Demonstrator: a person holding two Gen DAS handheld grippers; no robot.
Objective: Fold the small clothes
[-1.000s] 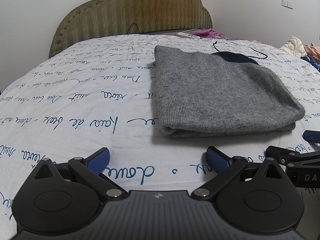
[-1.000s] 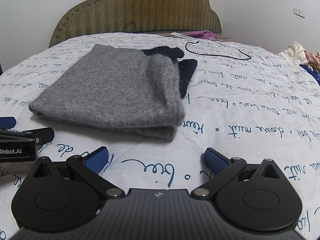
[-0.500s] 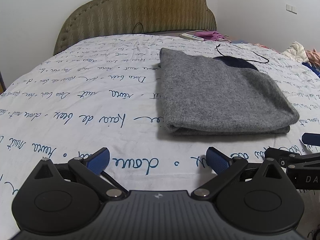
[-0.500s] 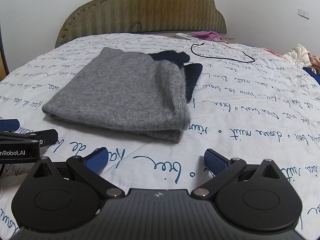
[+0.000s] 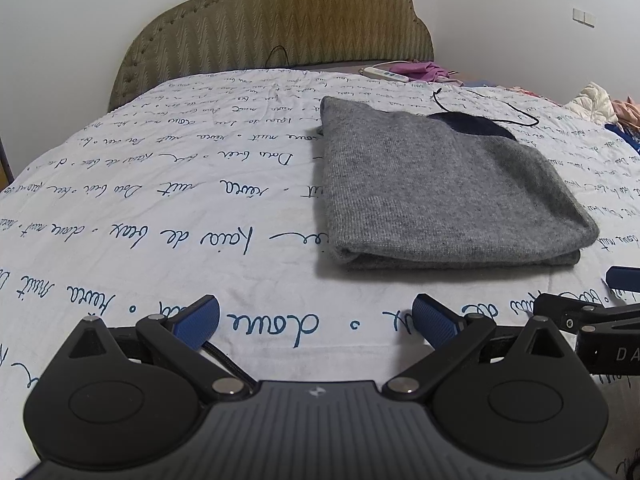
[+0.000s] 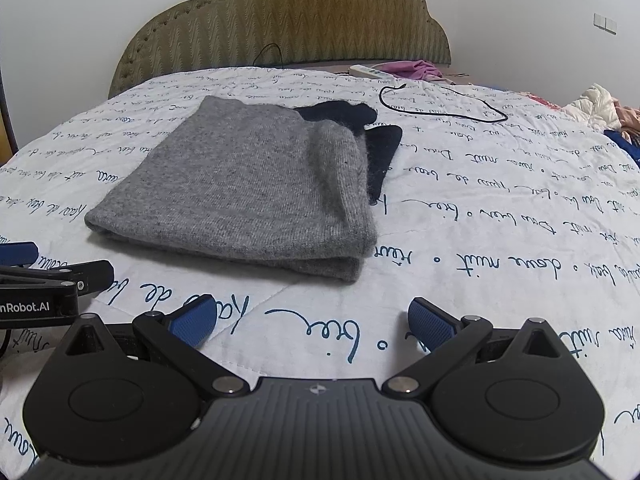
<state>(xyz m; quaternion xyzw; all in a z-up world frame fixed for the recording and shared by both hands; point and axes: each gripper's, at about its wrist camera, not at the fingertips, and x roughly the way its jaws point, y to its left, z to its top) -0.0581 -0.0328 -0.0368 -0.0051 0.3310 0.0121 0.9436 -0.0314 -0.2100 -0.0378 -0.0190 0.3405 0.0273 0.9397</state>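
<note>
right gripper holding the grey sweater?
No. The right gripper is open and empty over the bedsheet, short of the folded grey sweater.

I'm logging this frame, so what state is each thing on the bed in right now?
Grey knitted sweater: folded into a flat rectangle, lying on the bedspread.
Dark navy garment: partly tucked under the sweater's far edge, sticking out.
Thin black cable: loose, looped on the bedspread.
Left gripper: open, empty.
Right gripper: open, empty.
White script-printed bedspread: spread flat.
</note>
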